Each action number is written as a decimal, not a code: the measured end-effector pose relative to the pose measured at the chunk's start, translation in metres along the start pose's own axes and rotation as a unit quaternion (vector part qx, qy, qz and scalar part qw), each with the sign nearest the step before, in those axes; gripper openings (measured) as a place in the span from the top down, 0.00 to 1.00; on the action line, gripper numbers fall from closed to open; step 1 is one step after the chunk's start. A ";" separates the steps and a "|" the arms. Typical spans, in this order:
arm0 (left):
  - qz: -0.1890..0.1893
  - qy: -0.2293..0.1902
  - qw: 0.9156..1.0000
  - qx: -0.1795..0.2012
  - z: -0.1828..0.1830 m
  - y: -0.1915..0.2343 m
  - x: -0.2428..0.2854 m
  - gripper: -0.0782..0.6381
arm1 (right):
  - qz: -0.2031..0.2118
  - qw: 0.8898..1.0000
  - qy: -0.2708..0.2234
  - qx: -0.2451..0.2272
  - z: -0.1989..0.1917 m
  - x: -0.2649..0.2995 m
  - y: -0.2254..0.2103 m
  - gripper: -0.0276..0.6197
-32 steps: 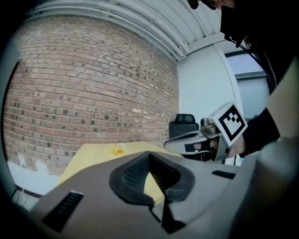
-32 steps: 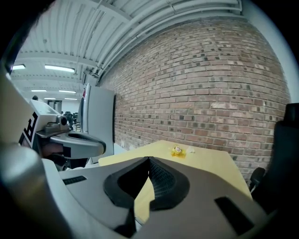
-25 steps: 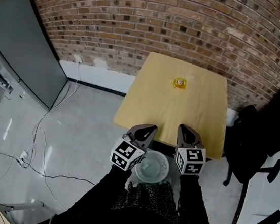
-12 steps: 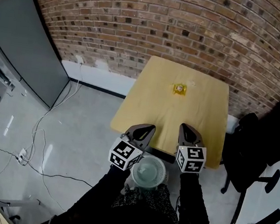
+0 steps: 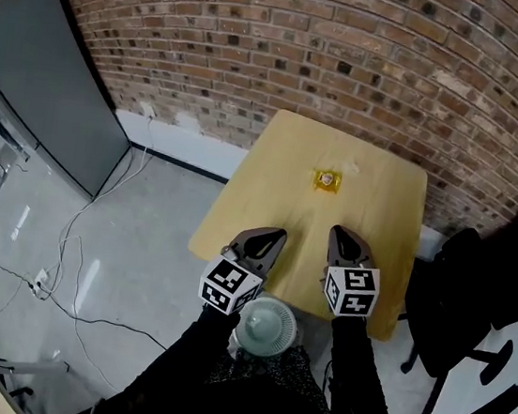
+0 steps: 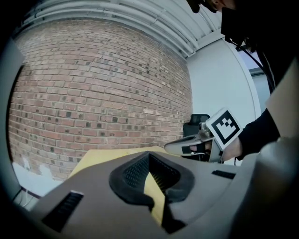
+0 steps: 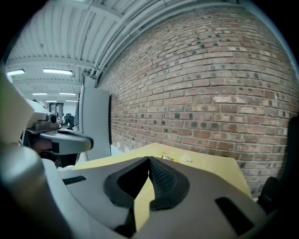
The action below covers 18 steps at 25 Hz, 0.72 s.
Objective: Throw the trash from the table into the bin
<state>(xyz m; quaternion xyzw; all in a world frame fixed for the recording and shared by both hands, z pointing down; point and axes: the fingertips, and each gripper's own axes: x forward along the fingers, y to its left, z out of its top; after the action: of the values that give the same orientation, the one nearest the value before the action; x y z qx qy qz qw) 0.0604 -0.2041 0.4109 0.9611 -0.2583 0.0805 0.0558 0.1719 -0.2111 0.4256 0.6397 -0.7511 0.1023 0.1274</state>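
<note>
Head view: wrapper (image 5: 327, 179) lies at 12 o'clock on the table (image 5: 258, 213), well beyond your left gripper (image 5: 272, 239) and right gripper (image 5: 343, 234); bin (image 5: 267, 326) at 6.
Left gripper view: jaws pressed together, empty.
Right gripper view: same, wrapper ahead.
Judged: approach step; next you must reach and spread one.

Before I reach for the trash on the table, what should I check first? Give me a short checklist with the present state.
1. Yellow wrapper lies on the table, far side: ok.
2. Left hand-held gripper empty: ok.
3. Right hand-held gripper empty: ok.
4. Jaws open for grasping: not ok, both shut.
5. Bin in view, on the floor by the near table edge: ok.
</note>
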 end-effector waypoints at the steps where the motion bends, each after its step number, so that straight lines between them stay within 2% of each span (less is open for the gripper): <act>1: 0.002 -0.001 1.000 -0.001 0.001 0.002 0.006 0.89 | 0.003 1.000 0.000 0.000 0.000 0.005 -0.004 0.94; 9: 0.019 0.007 1.000 -0.001 0.003 0.015 0.046 0.89 | 0.028 1.000 0.002 0.003 -0.002 0.041 -0.032 0.94; 18: 0.038 0.016 0.999 -0.005 0.001 0.028 0.083 0.89 | 0.080 0.997 0.024 0.000 -0.014 0.080 -0.048 0.93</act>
<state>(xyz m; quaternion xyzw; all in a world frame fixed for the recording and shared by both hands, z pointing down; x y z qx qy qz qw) 0.1170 -0.2691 0.4274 0.9489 -0.2942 0.0961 0.0619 0.2081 -0.2889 0.4645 0.5753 -0.7963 0.1271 0.1369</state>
